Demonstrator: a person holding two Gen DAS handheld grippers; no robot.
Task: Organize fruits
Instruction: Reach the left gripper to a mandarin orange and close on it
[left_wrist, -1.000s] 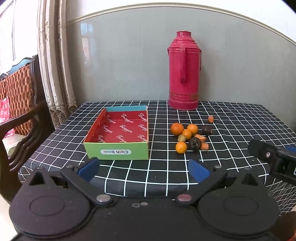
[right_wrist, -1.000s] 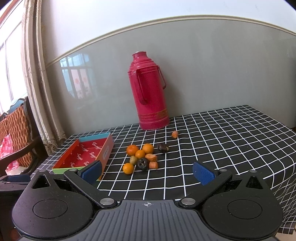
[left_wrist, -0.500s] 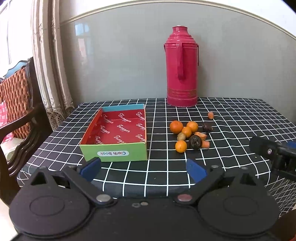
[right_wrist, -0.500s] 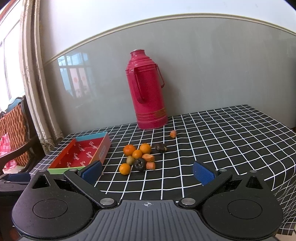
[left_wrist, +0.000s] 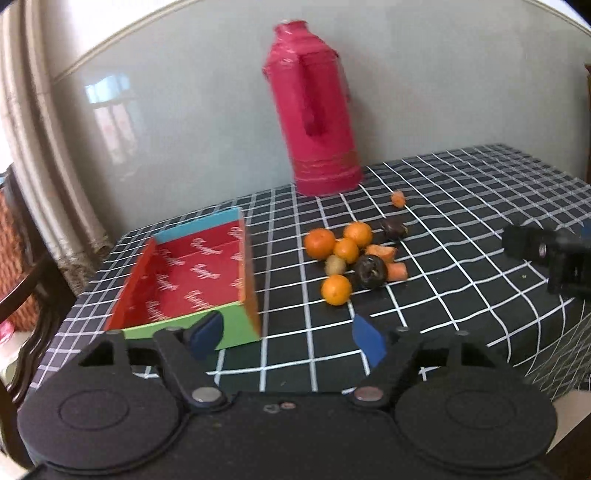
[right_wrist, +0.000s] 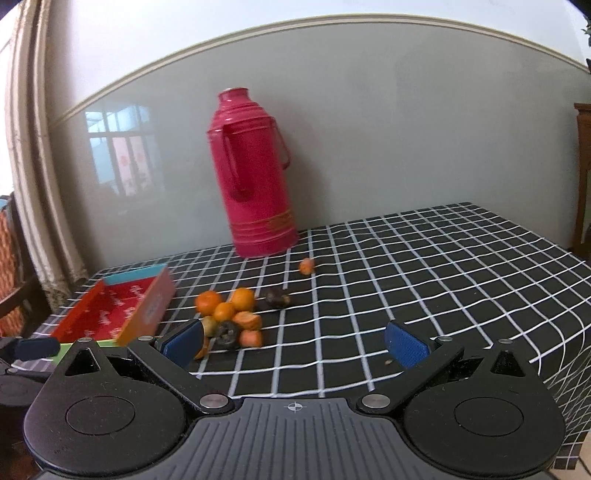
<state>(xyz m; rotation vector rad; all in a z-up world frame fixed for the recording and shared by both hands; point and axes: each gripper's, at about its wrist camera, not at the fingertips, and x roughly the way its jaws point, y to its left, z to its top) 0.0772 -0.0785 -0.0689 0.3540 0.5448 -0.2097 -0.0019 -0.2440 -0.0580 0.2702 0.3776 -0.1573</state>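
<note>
Nearest, the left gripper (left_wrist: 284, 334) hangs over the worktop's (left_wrist: 461, 295) near edge with jaws spread and nothing between them. The right gripper (right_wrist: 295, 341) likewise has its jaws spread wide and bare. At ten o'clock from the left gripper sits the open red-lined box (left_wrist: 192, 280). At one o'clock lies the fruit cluster (left_wrist: 351, 254) on the checked cloth, beside the box, not in it. One small orange piece (left_wrist: 398, 198) lies apart, farther back. Farthest, at twelve o'clock, stands the red thermos (left_wrist: 314, 110).

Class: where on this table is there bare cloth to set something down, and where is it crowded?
Bare: the checked cloth right of the fruit cluster, and the strip before it. Crowded: between the open box and the red thermos.
</note>
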